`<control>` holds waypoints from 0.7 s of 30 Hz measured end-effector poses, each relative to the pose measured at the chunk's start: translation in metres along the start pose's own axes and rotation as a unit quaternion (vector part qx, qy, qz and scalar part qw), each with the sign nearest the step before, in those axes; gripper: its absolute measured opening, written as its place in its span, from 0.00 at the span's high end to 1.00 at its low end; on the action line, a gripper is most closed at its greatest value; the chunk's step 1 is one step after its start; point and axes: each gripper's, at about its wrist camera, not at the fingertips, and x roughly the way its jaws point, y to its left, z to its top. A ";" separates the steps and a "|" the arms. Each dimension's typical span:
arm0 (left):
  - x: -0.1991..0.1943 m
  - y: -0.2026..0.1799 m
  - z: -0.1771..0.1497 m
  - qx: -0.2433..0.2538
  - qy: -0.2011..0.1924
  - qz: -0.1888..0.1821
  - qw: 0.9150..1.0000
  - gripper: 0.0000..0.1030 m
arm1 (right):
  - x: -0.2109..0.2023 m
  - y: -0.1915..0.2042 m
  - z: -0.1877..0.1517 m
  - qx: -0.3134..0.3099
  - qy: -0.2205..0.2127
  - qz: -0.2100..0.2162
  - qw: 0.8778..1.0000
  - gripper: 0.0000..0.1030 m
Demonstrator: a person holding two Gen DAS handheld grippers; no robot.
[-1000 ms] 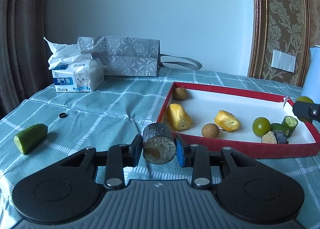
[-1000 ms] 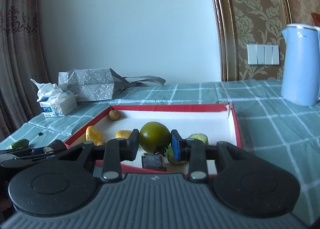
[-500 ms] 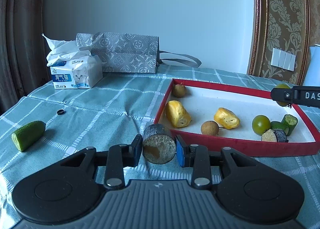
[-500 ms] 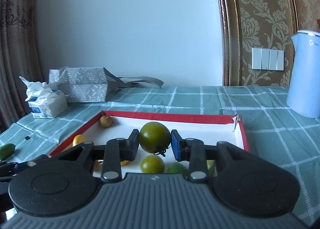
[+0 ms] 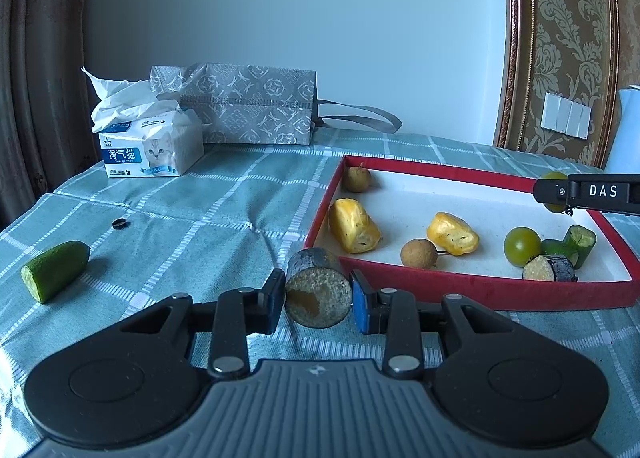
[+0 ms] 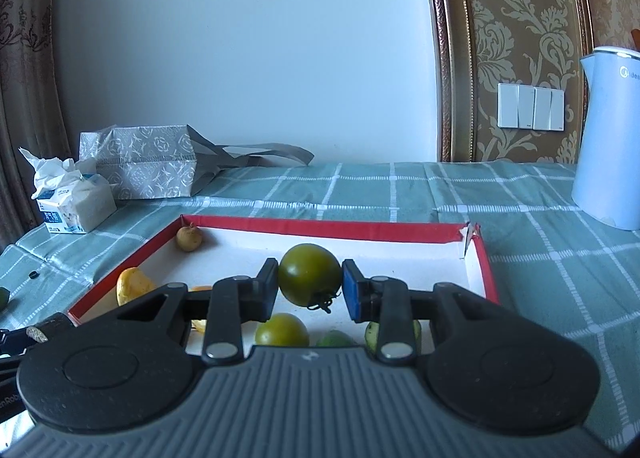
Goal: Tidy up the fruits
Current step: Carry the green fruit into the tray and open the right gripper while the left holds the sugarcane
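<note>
My left gripper point(image 5: 318, 300) is shut on a dark-skinned cut fruit chunk point(image 5: 316, 294), held just above the cloth in front of the red-rimmed white tray point(image 5: 460, 284). My right gripper point(image 6: 310, 284) is shut on a green tomato point(image 6: 310, 274) and holds it over the tray point(image 6: 486, 270); it also shows in the left wrist view point(image 5: 592, 193) at the tray's right end. In the tray lie two yellow pieces point(image 5: 354, 225), two brown longans point(image 5: 418, 254), another green tomato point(image 5: 522, 246), a cucumber piece point(image 5: 580, 240) and a dark chunk point(image 5: 550, 268).
A cucumber half point(image 5: 56, 270) lies on the checked cloth at left, near a small black ring point(image 5: 119, 223). A tissue pack point(image 5: 150, 145) and a grey patterned bag point(image 5: 248, 109) stand at the back. A pale blue kettle point(image 6: 610, 137) stands at right.
My right gripper has carried the green tomato forward and further over the tray. My left gripper with the dark chunk has barely moved.
</note>
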 end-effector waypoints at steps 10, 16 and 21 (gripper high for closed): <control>0.001 -0.001 -0.002 0.003 0.001 0.000 1.000 0.67 | 0.004 -0.007 -0.003 0.009 0.007 -0.005 1.000 0.69; 0.001 -0.001 -0.002 0.005 0.001 -0.003 1.000 0.67 | 0.005 -0.008 -0.003 0.009 0.007 -0.008 1.000 0.69; 0.001 -0.002 -0.002 0.009 -0.001 -0.002 1.000 0.67 | 0.003 -0.010 -0.005 0.014 0.005 -0.018 1.000 0.38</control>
